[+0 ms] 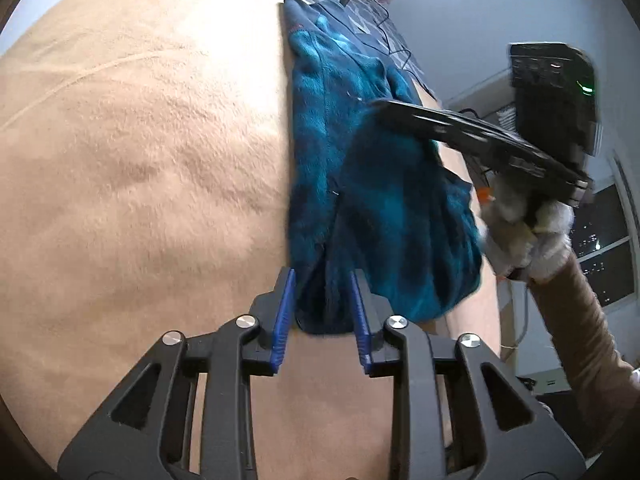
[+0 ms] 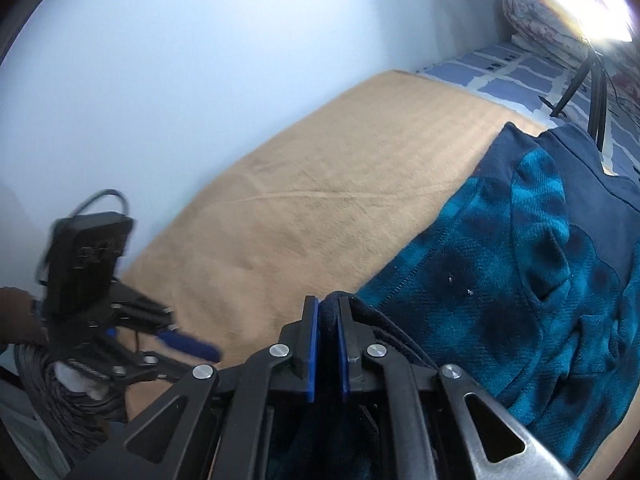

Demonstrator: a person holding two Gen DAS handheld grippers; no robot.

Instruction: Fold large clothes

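Note:
A teal and navy fleece garment (image 1: 360, 184) lies in a long strip on a tan blanket (image 1: 140, 160). My left gripper (image 1: 322, 280) is open, its blue pads either side of the garment's near hem, not closed on it. My right gripper (image 2: 328, 304) is shut on a navy edge of the garment (image 2: 520, 280) and holds it lifted. In the left wrist view the right gripper (image 1: 384, 106) reaches in from the right over the garment. In the right wrist view the left gripper (image 2: 192, 344) sits low at the left, blurred.
The tan blanket (image 2: 300, 208) covers a bed against a pale wall. A blue patterned sheet (image 2: 520, 76), black tripod legs (image 2: 588, 92) and cables lie at the far end. A dark window (image 1: 604, 240) is at the right.

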